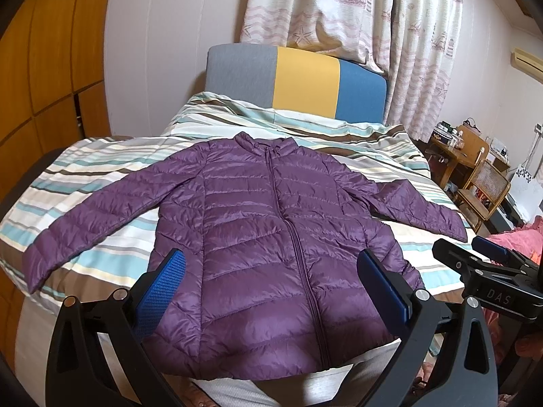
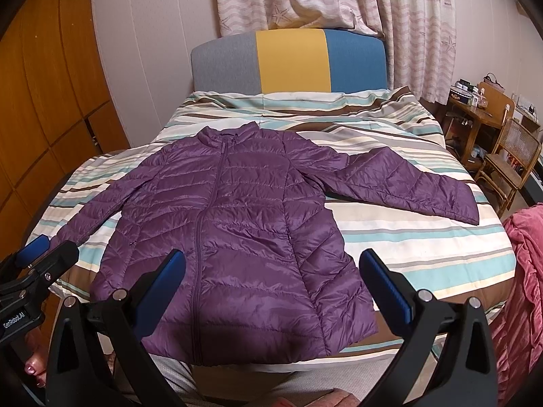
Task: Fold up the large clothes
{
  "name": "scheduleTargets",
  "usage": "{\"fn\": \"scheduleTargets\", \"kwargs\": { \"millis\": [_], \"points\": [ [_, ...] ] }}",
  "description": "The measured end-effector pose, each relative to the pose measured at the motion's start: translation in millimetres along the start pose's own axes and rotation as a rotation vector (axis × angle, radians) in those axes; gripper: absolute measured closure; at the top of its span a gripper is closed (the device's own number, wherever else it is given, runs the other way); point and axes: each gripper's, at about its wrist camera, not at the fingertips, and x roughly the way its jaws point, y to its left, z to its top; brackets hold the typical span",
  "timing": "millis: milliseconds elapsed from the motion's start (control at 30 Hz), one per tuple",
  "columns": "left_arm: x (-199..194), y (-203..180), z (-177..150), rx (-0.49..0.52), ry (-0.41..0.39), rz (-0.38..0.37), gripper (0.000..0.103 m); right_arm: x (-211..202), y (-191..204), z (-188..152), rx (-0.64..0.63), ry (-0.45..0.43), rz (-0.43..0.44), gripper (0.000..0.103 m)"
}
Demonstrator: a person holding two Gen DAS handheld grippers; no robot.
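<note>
A purple quilted down jacket [image 1: 258,237] lies flat and zipped on the striped bed cover, collar toward the headboard, both sleeves spread out to the sides. It also shows in the right wrist view [image 2: 244,237]. My left gripper [image 1: 271,271] is open and empty, held above the jacket's lower hem. My right gripper [image 2: 271,271] is open and empty, held above the hem a little to the right; it also shows at the right edge of the left wrist view [image 1: 488,254]. The left gripper shows at the left edge of the right wrist view [image 2: 37,254].
The striped bed cover [image 1: 101,156] spans the bed, with a grey, yellow and blue headboard [image 1: 305,81] behind. A wooden wardrobe [image 1: 40,84] stands left. A desk and cane chair [image 2: 509,156] stand right. A pink blanket [image 2: 522,288] lies at the bed's right edge.
</note>
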Motion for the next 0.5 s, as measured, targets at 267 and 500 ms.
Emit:
{"fn": "scheduleTargets", "kwargs": {
  "millis": [267, 500],
  "points": [
    [0.4, -0.1, -2.1, -0.003, 0.003, 0.000, 0.003, 0.5, -0.2, -0.1, 0.001, 0.000, -0.001, 0.002],
    [2.3, 0.5, -3.2, -0.016, 0.018, -0.002, 0.003, 3.9, -1.9, -0.7, 0.005, 0.012, -0.004, 0.002]
  ]
}}
